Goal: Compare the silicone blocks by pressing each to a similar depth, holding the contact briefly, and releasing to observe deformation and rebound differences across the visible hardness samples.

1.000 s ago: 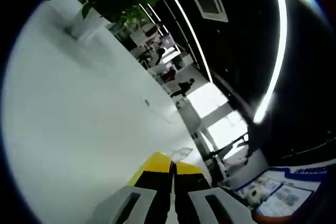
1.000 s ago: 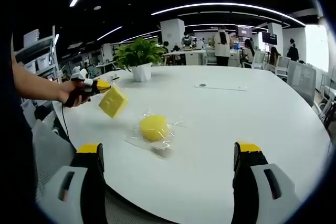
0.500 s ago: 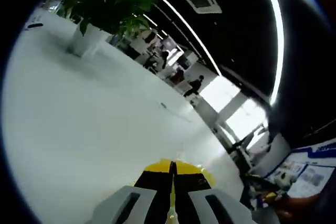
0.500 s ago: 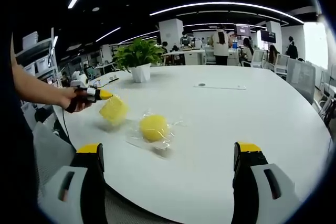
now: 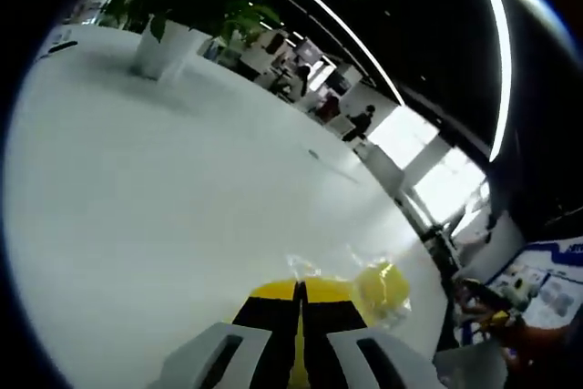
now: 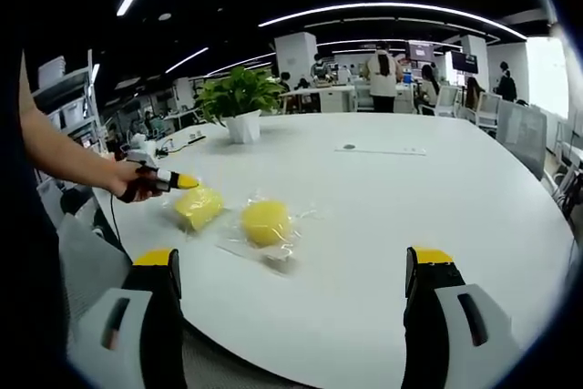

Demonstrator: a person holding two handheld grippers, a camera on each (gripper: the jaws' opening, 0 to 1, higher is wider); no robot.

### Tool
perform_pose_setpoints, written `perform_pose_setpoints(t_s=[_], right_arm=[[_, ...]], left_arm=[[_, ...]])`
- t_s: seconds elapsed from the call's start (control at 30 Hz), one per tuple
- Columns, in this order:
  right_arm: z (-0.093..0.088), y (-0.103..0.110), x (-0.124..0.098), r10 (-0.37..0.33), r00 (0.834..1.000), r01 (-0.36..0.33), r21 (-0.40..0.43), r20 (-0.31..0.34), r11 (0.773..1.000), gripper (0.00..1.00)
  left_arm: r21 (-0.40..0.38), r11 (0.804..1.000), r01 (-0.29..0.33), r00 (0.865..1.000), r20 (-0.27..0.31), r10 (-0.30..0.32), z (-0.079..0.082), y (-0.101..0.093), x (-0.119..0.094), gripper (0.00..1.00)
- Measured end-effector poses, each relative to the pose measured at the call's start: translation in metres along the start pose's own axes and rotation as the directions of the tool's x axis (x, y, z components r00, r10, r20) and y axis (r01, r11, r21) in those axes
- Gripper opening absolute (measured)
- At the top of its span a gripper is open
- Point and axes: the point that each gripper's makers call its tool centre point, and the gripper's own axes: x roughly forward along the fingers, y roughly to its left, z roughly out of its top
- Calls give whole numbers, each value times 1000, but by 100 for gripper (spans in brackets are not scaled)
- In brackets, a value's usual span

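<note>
Left gripper (image 5: 298,316): clamped tight on the yellow block (image 5: 319,290), jaws almost meeting, only a thin yellow sliver between the tips. Right gripper (image 6: 291,261): spread wide, holding nothing, hovering low above the near edge of the table (image 6: 437,189).

In the right gripper view, yellow block (image 6: 199,207) now down at the white tabletop, no longer raised in the air as a second ago; looks to be resting on or just touching the surface, contact itself too small to confirm. Brought in just beside the round yellow sample (image 6: 266,223) in its clear wrapper, the two near but apart. In the left gripper view, same wrapped sample (image 5: 381,287) just right of the jaw tips.

Likely meaning: block being set down next to the other sample, ready for the pressing comparison; no press begun yet.

Further out: potted plant (image 6: 239,97) well behind the samples, a small dark mark (image 6: 351,147) on the table past it, people and desks in the far room. Nothing between the open right gripper and either sample; crinkled wrapper possibly slippery under a press.
</note>
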Motion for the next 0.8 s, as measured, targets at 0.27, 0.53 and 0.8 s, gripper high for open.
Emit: perform_pose_setpoints(t_s=[0.27,0.53,0.8], right_arm=[[-4,0,-4,-4,1000,4,0,-10,1000,96],[-4,-2,-4,-8,1000,8,7,-8,1000,96],[-3,0,-1,-6,1000,6,-5,-10,1000,96]], left_arm=[[3,1000,-19,999,-32,19,-11,12,-1,0],[-16,1000,-25,999,-38,24,-10,11,3,1],[14,998,-59,998,-34,59,-1,23,-9,31]])
